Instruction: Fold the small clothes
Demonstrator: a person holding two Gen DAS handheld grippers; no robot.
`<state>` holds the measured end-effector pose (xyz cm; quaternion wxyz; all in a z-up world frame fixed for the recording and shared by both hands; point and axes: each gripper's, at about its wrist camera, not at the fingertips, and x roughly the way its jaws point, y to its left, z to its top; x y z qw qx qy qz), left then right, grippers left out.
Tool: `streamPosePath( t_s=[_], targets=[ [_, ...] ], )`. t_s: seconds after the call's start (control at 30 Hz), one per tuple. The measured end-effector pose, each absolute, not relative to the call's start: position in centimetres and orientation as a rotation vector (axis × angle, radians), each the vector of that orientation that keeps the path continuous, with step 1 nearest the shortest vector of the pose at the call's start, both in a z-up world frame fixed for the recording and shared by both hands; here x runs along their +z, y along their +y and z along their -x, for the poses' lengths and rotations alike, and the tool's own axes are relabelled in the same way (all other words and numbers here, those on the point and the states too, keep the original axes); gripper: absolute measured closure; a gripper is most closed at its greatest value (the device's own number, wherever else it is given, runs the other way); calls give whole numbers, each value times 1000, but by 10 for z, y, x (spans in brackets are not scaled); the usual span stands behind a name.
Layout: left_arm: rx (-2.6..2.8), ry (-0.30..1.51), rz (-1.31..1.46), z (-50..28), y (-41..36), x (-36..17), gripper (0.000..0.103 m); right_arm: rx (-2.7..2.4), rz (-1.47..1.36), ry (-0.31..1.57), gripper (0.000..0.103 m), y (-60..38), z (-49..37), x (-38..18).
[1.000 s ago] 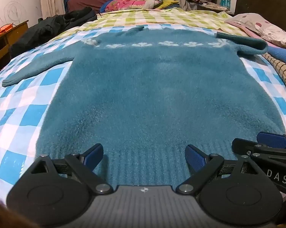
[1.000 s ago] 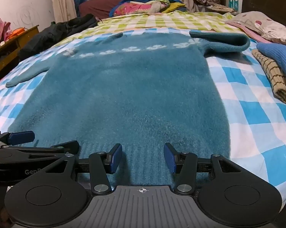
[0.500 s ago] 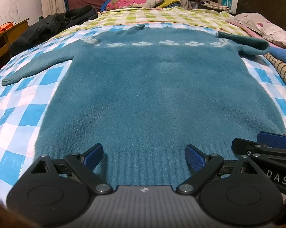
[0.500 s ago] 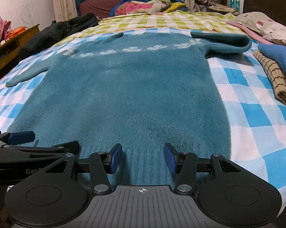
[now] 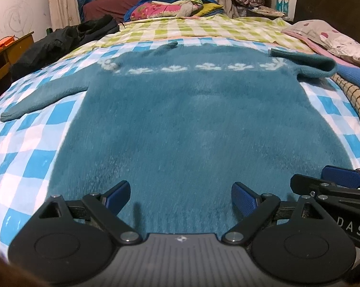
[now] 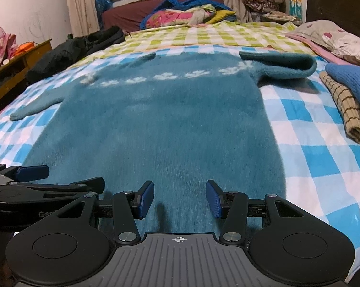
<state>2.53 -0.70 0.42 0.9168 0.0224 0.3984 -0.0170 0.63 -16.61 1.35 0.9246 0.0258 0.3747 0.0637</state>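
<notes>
Both left gripper (image 5: 180,199), right gripper (image 6: 180,198) jaws wide, empty, over sweater (image 5: 192,129) hem.

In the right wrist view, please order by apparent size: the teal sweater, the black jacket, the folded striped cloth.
1. teal sweater, clearly largest.
2. and 3. black jacket and folded striped cloth look similar; the jacket lies farther away, so I cannot rank them.

The teal sweater (image 5: 199,124) is a fuzzy, matt knit with a ribbed hem, lying on a smooth, faintly shiny checked cotton bedsheet (image 6: 318,157). Both the left gripper (image 5: 180,197) and the right gripper (image 6: 180,197) look like matt black plastic with textured blue pads (image 6: 214,199) and bright metal pivot screws, over a ribbed grey base.
</notes>
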Motion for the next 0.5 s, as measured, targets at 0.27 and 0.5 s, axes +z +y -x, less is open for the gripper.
streamPosePath(
  t_s=[0.27, 0.5],
  targets=[
    [-41, 814, -66, -35, -14, 7, 8, 130, -52, 758, 57, -170, -13, 16],
    [-43, 820, -61, -42, -16, 8, 8, 131, -56, 757, 57, -170, -17, 16]
  ],
)
